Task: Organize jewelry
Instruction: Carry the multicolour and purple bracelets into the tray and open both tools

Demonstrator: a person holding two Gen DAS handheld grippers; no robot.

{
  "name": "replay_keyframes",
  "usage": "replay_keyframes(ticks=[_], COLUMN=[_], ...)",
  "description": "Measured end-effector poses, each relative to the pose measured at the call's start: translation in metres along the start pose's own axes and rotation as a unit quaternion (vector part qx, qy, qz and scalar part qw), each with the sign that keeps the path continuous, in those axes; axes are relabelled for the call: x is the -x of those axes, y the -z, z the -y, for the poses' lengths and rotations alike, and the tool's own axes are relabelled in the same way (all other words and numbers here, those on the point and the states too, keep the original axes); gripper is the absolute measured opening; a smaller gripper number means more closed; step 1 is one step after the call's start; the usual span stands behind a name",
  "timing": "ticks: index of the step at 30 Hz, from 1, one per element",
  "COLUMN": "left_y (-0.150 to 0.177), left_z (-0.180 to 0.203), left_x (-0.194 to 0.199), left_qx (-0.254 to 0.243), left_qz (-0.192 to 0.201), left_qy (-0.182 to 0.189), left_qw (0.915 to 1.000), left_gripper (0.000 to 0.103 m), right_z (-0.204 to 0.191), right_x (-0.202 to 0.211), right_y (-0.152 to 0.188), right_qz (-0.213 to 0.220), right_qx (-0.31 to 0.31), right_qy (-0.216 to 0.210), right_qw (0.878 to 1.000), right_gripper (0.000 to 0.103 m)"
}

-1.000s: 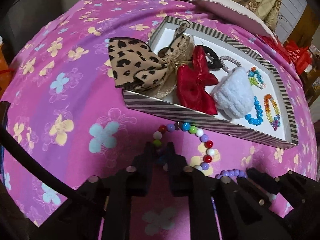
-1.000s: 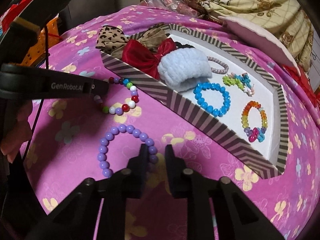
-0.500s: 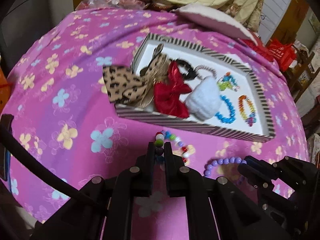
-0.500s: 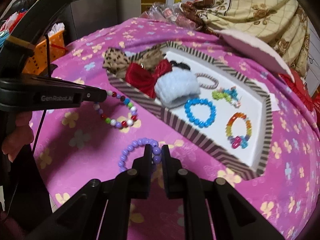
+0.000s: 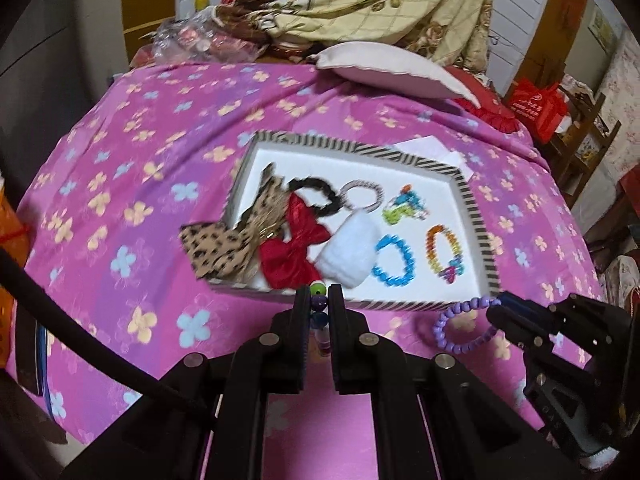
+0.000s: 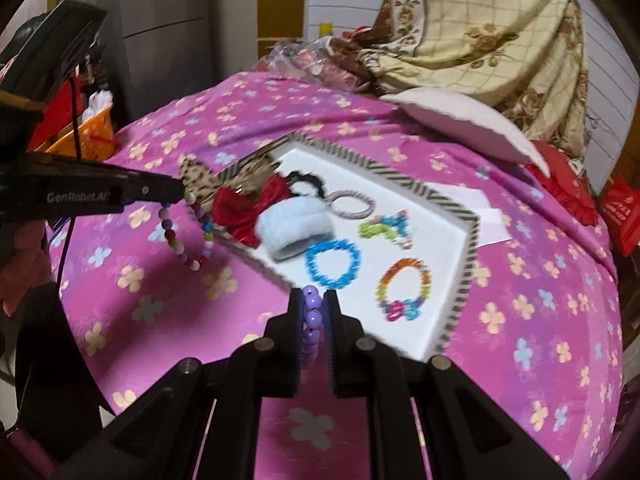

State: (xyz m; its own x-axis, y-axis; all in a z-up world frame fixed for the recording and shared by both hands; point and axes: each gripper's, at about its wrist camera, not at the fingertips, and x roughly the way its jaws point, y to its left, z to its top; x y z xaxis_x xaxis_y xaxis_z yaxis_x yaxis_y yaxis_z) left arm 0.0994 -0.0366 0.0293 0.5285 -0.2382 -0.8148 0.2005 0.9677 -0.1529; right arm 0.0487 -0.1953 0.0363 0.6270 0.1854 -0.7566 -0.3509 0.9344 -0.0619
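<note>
Two bracelets are held clear of the pink flowered bedspread [image 5: 120,200], one in each gripper. The left gripper [image 5: 319,300] is clenched on a multicoloured bead bracelet [image 6: 188,236], whose green and purple beads are pinched between the pads in the left wrist view; in the right wrist view its loop is seen dangling from the fingertips, just off the near left corner of the striped tray [image 6: 466,264]. The right gripper [image 6: 313,308] is closed tight on a purple bead bracelet [image 5: 460,326], with beads stacked between its pads. From the left camera the tray lies at twelve o'clock beyond the fingertips; from the right camera it sits at about one o'clock. Inside it are already laid a leopard bow [image 5: 216,248], a red bow [image 5: 294,248], a white fluffy scrunchie [image 5: 350,252], a blue bracelet [image 5: 394,260] and a rainbow bracelet [image 5: 444,250]. The step in hand is judged to be the carrying of both bracelets towards the tray. Next, each would need to be brought over a bare white patch, lowered, and released so that the loops are not dropped on the rim or tangled with the pieces already placed.
</note>
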Motion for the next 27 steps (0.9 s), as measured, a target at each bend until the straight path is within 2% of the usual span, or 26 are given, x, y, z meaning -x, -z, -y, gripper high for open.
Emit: replay_keyframes(ticks=[6, 11, 21, 27], left_y=[-0.023, -0.044, -0.07, -0.075], left_z=[0.03, 0.051, 0.098, 0.109], left_x=[-0.004, -0.018, -0.064, -0.092], left_qx=[-0.023, -0.03, -0.05, -0.053], left_qz=[0.008, 0.004, -0.022, -0.037], left_qy=[0.006, 0.013, 0.029, 0.032], left_qw=[0.9997, 0.9994, 0.9981, 0.9974], left_gripper=[0.017, 0.017, 0.017, 0.017], right_z=[0.036, 0.06, 0.11, 0.137], right_x=[0.009, 0.0, -0.055, -0.092], right_y=[-0.009, -0.014, -0.039, -0.053], right_qz=[0.012, 0.003, -0.022, -0.028], right_qx=[-0.028, -0.039, -0.072, -0.104], right_qy=[0.021, 0.038, 0.037, 0.018], right_qw=[0.999, 0.999, 0.996, 0.994], right_gripper=[0.009, 0.01, 0.009, 0.009])
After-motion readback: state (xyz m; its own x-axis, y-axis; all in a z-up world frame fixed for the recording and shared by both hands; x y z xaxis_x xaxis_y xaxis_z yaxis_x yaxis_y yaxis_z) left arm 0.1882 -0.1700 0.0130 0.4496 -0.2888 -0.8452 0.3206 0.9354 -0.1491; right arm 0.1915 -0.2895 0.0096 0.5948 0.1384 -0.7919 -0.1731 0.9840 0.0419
